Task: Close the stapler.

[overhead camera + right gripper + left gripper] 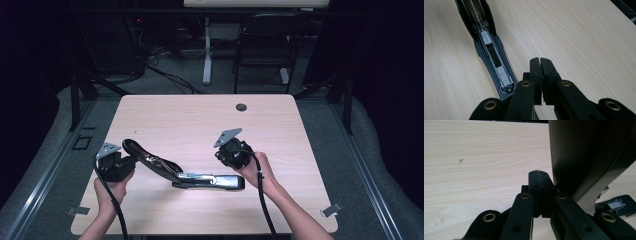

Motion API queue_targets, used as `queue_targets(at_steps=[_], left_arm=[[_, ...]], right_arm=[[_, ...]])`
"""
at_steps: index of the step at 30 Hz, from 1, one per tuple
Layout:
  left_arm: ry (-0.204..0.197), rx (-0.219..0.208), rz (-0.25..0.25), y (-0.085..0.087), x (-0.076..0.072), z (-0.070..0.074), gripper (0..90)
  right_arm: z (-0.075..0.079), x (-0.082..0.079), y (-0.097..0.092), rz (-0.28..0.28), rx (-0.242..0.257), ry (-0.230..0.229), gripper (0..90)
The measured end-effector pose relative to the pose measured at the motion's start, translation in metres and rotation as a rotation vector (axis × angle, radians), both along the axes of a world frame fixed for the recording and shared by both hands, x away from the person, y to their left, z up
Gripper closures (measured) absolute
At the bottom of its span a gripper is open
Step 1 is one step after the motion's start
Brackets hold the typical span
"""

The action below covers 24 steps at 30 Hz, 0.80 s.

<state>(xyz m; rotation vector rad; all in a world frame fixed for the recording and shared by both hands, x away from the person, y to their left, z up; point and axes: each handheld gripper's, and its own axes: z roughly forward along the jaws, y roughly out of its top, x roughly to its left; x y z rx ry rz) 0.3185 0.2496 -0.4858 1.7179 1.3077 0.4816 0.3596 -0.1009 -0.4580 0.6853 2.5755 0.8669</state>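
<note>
With both grippers' jaws closed on nothing, left gripper just beside the stapler's raised lid and right gripper above its open magazine, reopen before gripping; contact seems absent.

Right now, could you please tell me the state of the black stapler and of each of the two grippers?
Black stapler: swung open, base flat on the light wooden table, lid raised toward the left gripper, staple channel exposed.
Left gripper: shut, beside the raised lid, gripping nothing.
Right gripper: shut, empty, beside the stapler's base.
</note>
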Motion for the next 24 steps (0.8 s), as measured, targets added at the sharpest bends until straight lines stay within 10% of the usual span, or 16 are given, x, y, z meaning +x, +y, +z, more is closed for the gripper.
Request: queue_targets(at_steps=[24], left_arm=[[-0.037, -0.006, -0.039, -0.018, 0.001, 0.005, 90.0]], right_arm=[[0.009, -0.002, 0.027, 0.042, 0.051, -0.046, 89.4]])
